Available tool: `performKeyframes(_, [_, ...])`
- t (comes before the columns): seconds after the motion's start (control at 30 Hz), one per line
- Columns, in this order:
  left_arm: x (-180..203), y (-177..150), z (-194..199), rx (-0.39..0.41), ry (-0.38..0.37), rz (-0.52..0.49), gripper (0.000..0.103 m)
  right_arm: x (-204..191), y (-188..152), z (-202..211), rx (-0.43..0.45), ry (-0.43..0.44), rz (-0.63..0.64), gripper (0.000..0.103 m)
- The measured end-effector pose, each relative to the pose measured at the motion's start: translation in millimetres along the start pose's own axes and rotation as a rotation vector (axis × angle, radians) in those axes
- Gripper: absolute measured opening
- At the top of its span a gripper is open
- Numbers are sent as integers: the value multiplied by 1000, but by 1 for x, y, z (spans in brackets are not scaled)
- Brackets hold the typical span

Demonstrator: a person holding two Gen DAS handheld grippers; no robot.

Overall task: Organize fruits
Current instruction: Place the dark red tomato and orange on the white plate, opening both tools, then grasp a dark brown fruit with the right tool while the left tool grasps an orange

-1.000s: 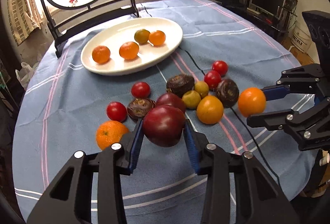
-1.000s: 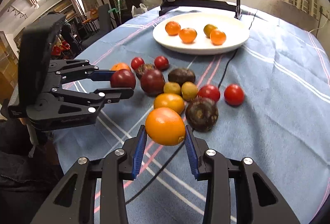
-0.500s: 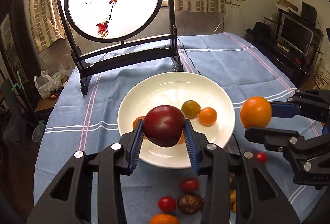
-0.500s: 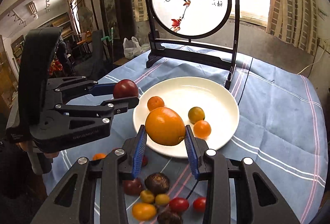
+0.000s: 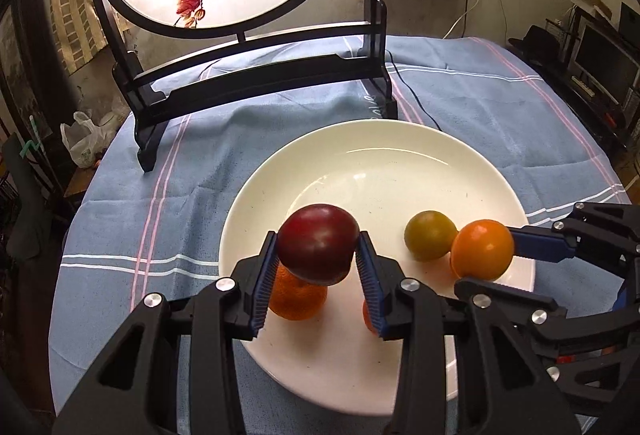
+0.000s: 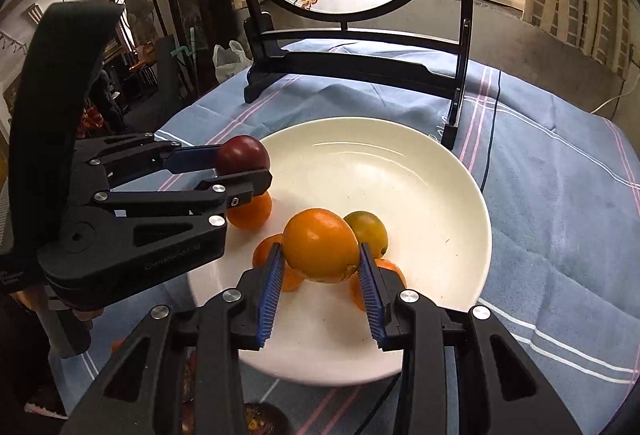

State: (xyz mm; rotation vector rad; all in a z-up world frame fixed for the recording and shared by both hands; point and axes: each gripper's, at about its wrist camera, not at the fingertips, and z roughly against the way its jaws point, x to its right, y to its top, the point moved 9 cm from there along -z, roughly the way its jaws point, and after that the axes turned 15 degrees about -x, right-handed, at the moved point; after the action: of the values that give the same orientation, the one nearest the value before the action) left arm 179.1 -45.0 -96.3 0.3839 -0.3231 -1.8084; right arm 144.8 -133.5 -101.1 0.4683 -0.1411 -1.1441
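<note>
My left gripper is shut on a dark red plum and holds it over the near left part of the white plate. My right gripper is shut on an orange fruit and holds it over the plate's near side. Below them on the plate lie a green-yellow fruit and small oranges, partly hidden by the fingers. In the right wrist view the left gripper with the plum is at the plate's left rim.
A black wooden stand with a round painted screen stands just behind the plate on the blue striped tablecloth. A black cable runs past the plate's far right. Dark fruits lie on the cloth below the plate.
Both grippers have carried their fruits forward from the fruit pile to just above the plate, and lower toward it. Both stay shut on their fruits.
</note>
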Motion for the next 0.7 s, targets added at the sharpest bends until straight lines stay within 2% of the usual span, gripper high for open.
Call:
performKeyframes(0.07, [-3, 2, -4, -9, -2, 6, 40, 1, 1, -6, -19, -10, 4, 39])
performKeyframes(0.1, [-3, 2, -6, -9, -9, 5, 42, 2, 2, -6, -15, -25, -1, 45])
performKeyframes(0.13, [-3, 2, -5, -4, -12, 6, 51, 3, 3, -3, 3, -33, -6, 53])
performKeyframes(0.17, [-4, 3, -3, 7, -9, 9, 60, 3, 4, 2, 24, -35, -5, 54])
performKeyframes(0.23, [-4, 3, 5, 31, -7, 6, 64, 3, 4, 12, 44, -31, -5, 56])
performKeyframes(0.47, [-5, -11, 36, 68, -30, 11, 64, 2, -17, 53, 91, -39, -3, 56])
performKeyframes(0.6, [-5, -36, 59, 90, -30, -1, 66, -7, -51, 75, 95, -24, 12, 56])
performKeyframes(0.7, [-3, -65, 78, 112, -25, -27, 70, -18, -89, 85, 75, -20, 35, 57])
